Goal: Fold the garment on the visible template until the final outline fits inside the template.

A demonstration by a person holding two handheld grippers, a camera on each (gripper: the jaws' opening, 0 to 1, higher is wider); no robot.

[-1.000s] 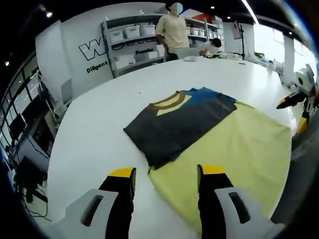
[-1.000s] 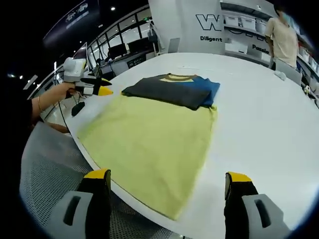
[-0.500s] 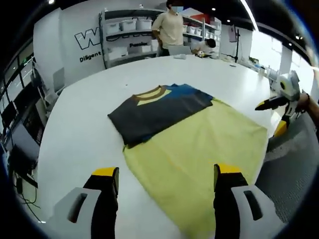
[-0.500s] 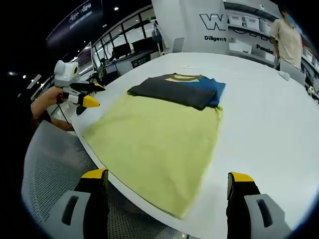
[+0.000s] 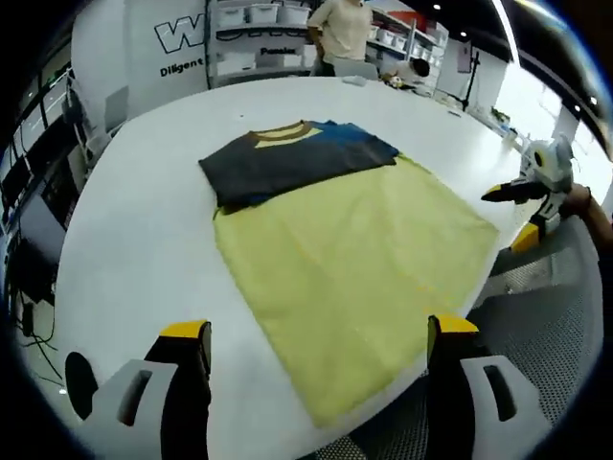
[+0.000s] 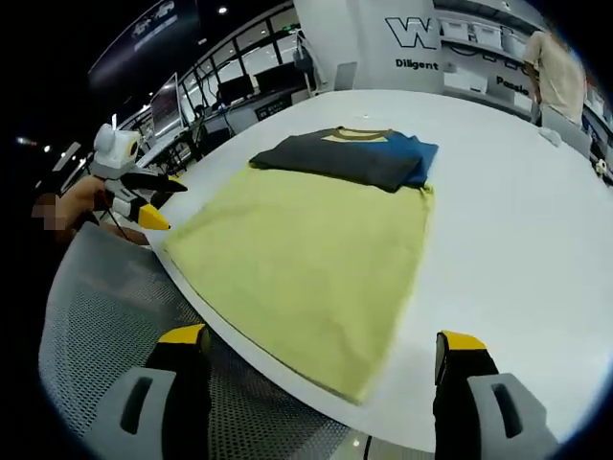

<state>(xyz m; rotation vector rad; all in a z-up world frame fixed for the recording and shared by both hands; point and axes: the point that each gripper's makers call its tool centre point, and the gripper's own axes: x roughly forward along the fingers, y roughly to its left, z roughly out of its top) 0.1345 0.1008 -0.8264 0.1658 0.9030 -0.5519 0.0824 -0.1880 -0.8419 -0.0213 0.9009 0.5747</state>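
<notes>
Both views are brightly and evenly lit from overhead: ceiling spots and a long strip light (image 5: 508, 24) show far ahead of the left gripper. The white table (image 5: 144, 240) reflects softly, close to washed out in places, with only faint shadows. Daylight glare blooms from windows (image 5: 565, 115) well off to that gripper's right. Straight lines bow hard toward the edges of each round view. The middle is fairly sharp; the mesh chair (image 6: 96, 326) close under the right gripper looks soft and slightly smeared
</notes>
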